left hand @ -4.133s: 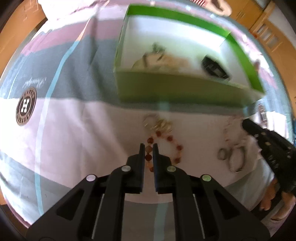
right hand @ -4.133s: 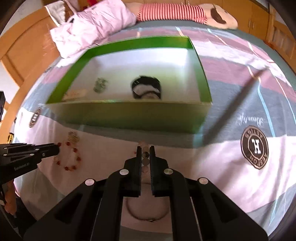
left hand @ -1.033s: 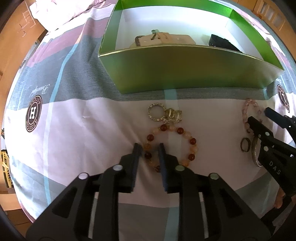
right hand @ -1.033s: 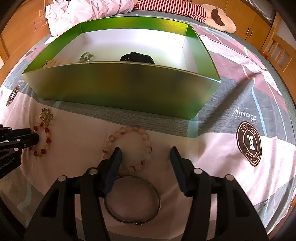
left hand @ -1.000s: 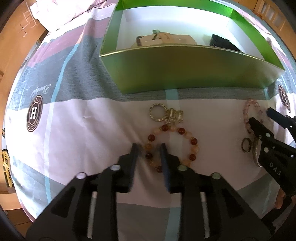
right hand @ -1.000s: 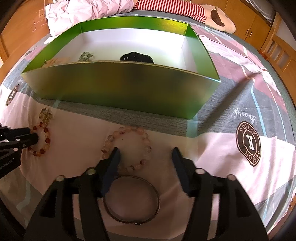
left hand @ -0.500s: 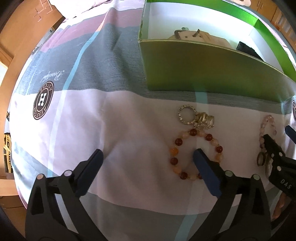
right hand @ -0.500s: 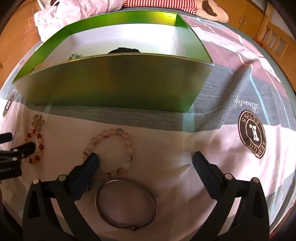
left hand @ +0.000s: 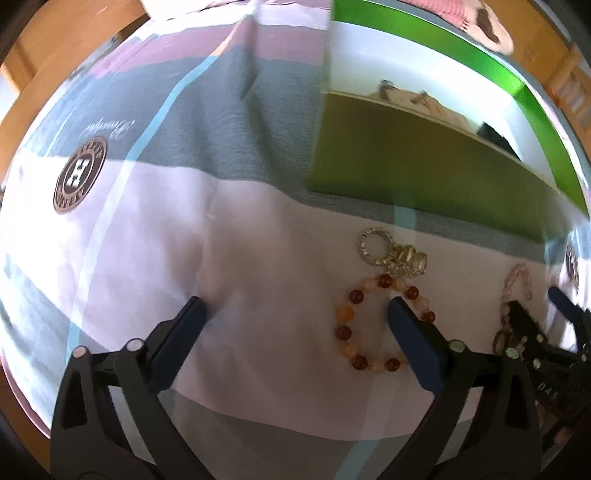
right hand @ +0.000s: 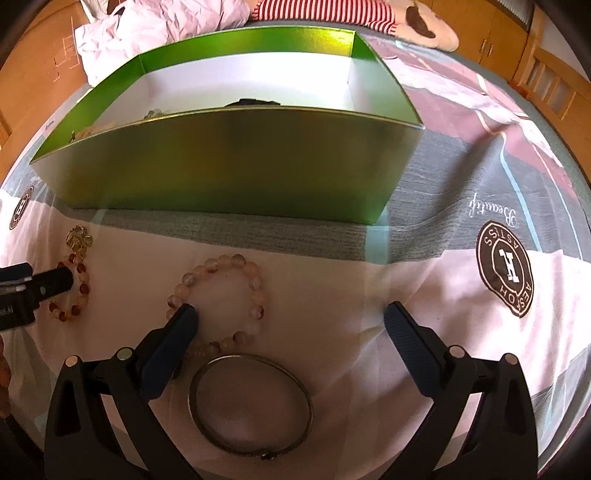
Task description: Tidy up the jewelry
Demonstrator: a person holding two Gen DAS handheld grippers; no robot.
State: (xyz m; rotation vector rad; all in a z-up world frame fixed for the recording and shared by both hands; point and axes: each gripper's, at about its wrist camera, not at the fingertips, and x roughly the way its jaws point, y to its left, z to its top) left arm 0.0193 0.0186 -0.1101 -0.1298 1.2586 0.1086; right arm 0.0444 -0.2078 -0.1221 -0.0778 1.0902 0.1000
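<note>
A red and amber bead bracelet lies on the bedspread beside a gold ring charm. My left gripper hovers over it, jaws wide and closing, pressing on nothing; its right fingertip covers part of the bracelet. A pink bead bracelet and a metal bangle lie under my right gripper, which stands wide open, its left fingertip over the pink beads. The green box sits just beyond, holding a black item and a tan item. Each gripper shows at the edge of the other's view.
The striped bedspread carries round logo prints on both sides. Crumpled pink bedclothes and a striped soft toy lie behind the box. Wooden furniture stands at the far right.
Both grippers went from narrow to wide open. The left one shifted left, so the red bracelet now sits under its right finger. The right one edged closer to the box.
</note>
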